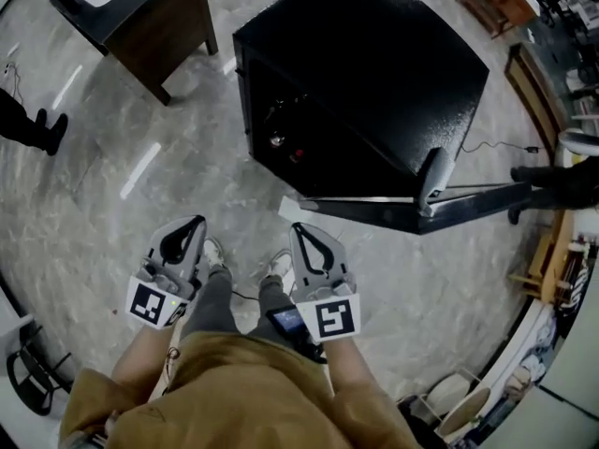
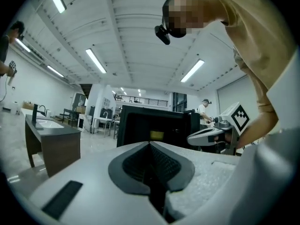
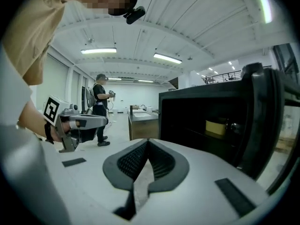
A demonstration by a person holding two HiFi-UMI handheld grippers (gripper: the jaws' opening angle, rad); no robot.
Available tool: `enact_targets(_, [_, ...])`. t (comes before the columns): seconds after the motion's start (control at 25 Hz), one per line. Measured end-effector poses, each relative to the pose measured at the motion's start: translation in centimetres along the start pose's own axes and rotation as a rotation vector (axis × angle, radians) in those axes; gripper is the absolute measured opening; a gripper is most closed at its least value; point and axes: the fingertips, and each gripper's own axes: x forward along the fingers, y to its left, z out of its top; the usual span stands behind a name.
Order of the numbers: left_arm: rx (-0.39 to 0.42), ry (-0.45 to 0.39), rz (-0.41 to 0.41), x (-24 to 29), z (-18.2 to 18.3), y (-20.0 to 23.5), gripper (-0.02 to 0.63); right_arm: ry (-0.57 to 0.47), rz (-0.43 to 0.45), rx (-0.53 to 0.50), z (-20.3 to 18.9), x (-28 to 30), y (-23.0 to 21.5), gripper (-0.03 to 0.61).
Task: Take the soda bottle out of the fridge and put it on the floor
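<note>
Head view: fridge (image 1: pixel 374 73) open, ahead of left gripper (image 1: pixel 197 223) and right gripper (image 1: pixel 299 229); right looks nearer. Left gripper view: jaws together, empty. Right gripper view: jaws together, empty; soda bottle unresolved in dark interior, axis unknown.

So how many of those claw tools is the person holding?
2: the left gripper at lower left, the right gripper beside it, both shut and empty, facing the open fridge. None seems hidden.
</note>
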Motion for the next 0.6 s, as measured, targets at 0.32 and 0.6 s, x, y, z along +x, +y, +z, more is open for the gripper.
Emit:
enact_targets(0.32, [0.003,0.02,-0.072,4.3,-7.5,3.3,0.0,0.026,-0.131,0.011,-8.6,6.7,-2.7,0.0])
enact_targets(0.6, [-0.019,0.026,-0.092,7.0,-12.5,5.0,0.0,0.076,-0.139,-0.029,-16.8,12.5,-3.5,0.0])
